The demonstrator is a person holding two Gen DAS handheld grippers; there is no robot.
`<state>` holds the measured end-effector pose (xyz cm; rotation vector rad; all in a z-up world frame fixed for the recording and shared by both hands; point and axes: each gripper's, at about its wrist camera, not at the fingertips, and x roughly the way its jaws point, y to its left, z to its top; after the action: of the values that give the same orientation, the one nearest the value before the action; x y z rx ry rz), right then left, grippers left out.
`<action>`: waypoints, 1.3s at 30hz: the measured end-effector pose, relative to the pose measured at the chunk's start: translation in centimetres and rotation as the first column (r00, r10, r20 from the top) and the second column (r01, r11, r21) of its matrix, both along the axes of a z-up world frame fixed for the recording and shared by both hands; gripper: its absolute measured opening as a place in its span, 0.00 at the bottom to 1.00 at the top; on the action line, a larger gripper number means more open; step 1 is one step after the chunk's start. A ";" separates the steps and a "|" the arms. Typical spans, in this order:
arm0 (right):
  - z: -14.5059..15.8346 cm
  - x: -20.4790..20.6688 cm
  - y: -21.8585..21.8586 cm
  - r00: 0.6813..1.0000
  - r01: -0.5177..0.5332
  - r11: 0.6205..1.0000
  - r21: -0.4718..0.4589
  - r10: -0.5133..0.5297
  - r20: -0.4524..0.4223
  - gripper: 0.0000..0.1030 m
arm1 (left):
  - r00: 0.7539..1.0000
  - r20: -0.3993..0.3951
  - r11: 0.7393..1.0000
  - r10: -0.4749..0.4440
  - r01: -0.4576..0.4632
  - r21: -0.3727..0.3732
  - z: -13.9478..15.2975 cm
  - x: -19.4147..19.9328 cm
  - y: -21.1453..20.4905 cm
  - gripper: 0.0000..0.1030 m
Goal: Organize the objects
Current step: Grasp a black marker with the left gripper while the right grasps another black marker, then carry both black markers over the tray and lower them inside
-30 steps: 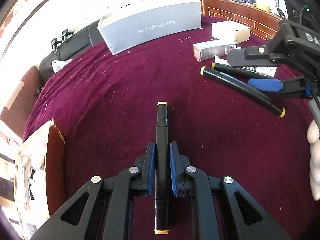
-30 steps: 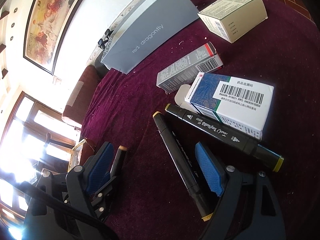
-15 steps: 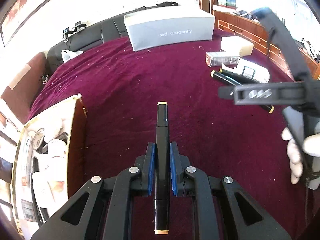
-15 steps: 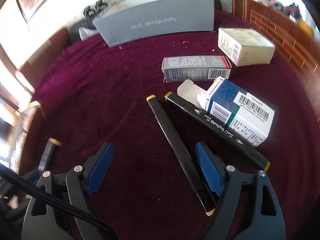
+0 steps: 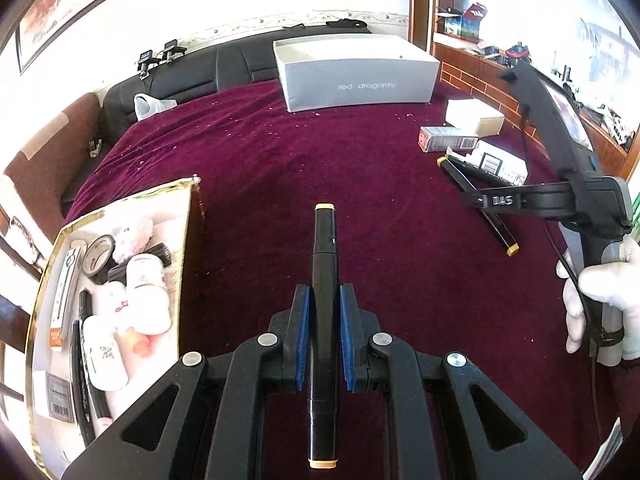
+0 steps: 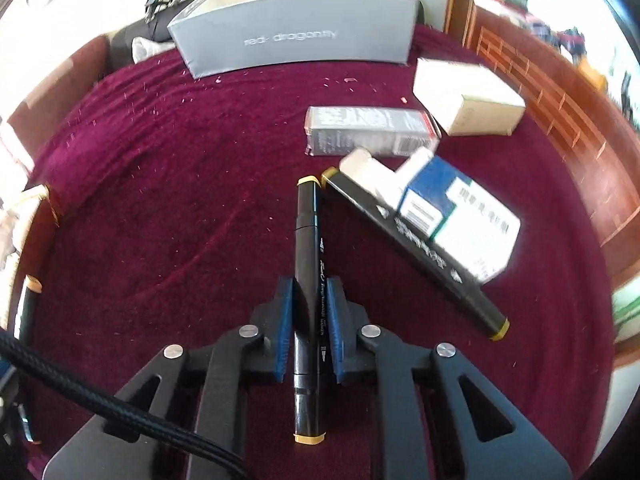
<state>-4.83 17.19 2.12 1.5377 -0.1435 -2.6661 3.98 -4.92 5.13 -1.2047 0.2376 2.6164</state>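
Left gripper [image 5: 323, 312] jaws clamping a black yellow-capped marker [image 5: 324, 264], right gripper [image 6: 308, 312] jaws pinching another black marker [image 6: 307, 264] over the maroon velvet table [image 6: 160, 220].

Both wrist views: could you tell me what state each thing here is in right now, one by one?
Left gripper: shut on a black marker.
Right gripper: shut on a second black marker.
Third black marker: lying loose on the cloth.
Blue-and-white carton: end flap open.
Grey red dragonfly box: lid off, open on top.
Gold-rimmed tray: holding bottles and tape.
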 end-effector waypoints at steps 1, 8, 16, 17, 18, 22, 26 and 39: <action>0.0 0.1 0.4 1.000 0.010 1.000 -0.029 -0.010 0.005 0.13 | 1.000 0.001 1.000 0.005 -0.005 0.009 0.1 0.2 -0.4 0.11; 0.7 2.5 1.6 0.999 0.034 0.992 -0.120 -0.034 0.006 0.13 | 1.000 0.008 0.998 0.023 -0.023 0.065 0.6 1.5 -2.5 0.11; 2.5 5.5 0.2 1.000 0.000 0.990 -0.141 -0.004 -0.029 0.13 | 1.000 -0.012 0.993 0.020 -0.018 0.115 1.9 3.8 -4.2 0.11; 2.7 5.9 -0.1 0.999 -0.007 0.990 -0.144 0.002 -0.033 0.13 | 1.000 -0.015 0.993 0.019 -0.018 0.118 2.0 4.0 -4.3 0.11; 2.9 6.2 -0.4 0.999 -0.013 0.989 -0.147 0.008 -0.038 0.13 | 1.000 -0.019 0.992 0.020 -0.017 0.121 2.2 4.4 -4.4 0.11; 3.4 7.5 -1.4 0.998 -0.036 0.986 -0.161 0.028 -0.052 0.13 | 0.999 -0.031 0.992 0.020 -0.016 0.126 2.6 5.3 -4.9 0.12; 4.2 8.6 -2.8 0.996 -0.062 0.984 -0.166 0.051 -0.071 0.14 | 0.999 -0.046 0.991 0.023 -0.017 0.131 3.1 6.1 -5.4 0.12; 6.4 10.8 -8.8 0.980 -0.180 0.965 -0.190 0.160 -0.114 0.14 | 0.994 -0.079 0.987 0.070 -0.057 0.150 4.0 8.1 -8.2 0.12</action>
<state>5.92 8.40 8.47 1.2949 -0.2532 -2.5006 12.06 -13.17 9.11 -1.0707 0.0201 2.6885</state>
